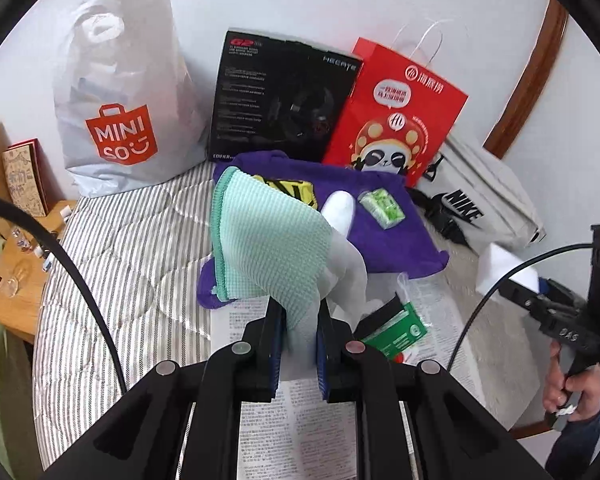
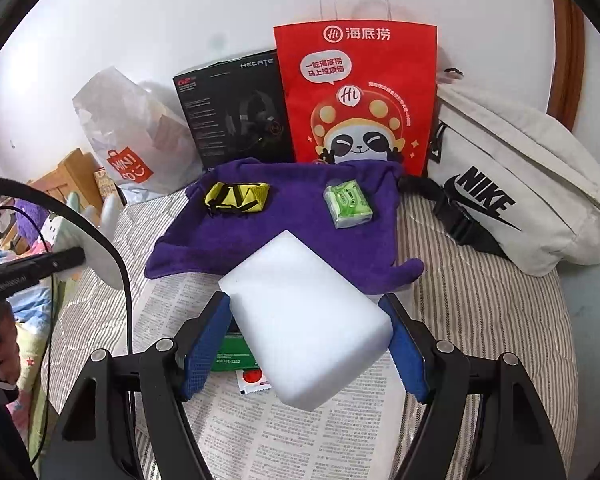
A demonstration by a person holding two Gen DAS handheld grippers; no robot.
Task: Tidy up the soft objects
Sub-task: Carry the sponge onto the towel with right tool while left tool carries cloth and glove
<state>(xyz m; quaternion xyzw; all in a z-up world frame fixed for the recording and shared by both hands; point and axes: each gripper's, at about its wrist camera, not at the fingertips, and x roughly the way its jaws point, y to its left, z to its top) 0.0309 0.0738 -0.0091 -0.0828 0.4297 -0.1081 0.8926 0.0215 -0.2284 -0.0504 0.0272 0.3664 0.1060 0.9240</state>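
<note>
My left gripper (image 1: 298,344) is shut on a mint-green waffle cloth (image 1: 268,236) bundled with a white cloth (image 1: 342,256), held up above the bed. My right gripper (image 2: 306,340) is shut on a white sponge block (image 2: 300,316), lifted over the newspaper (image 2: 268,436). A purple towel (image 2: 300,216) lies spread on the striped bed, with a yellow-black pouch (image 2: 238,196) and a green tissue pack (image 2: 348,206) on it. The towel (image 1: 396,240) and tissue pack (image 1: 382,208) also show in the left wrist view. The right gripper appears there at the far right (image 1: 556,300).
Against the wall stand a white Miniso bag (image 1: 120,112), a black headset box (image 1: 280,96) and a red paper bag (image 2: 360,96). A white Nike bag (image 2: 512,184) lies at right. A green card (image 1: 396,332) lies on the newspaper. A wooden nightstand (image 1: 16,276) is at left.
</note>
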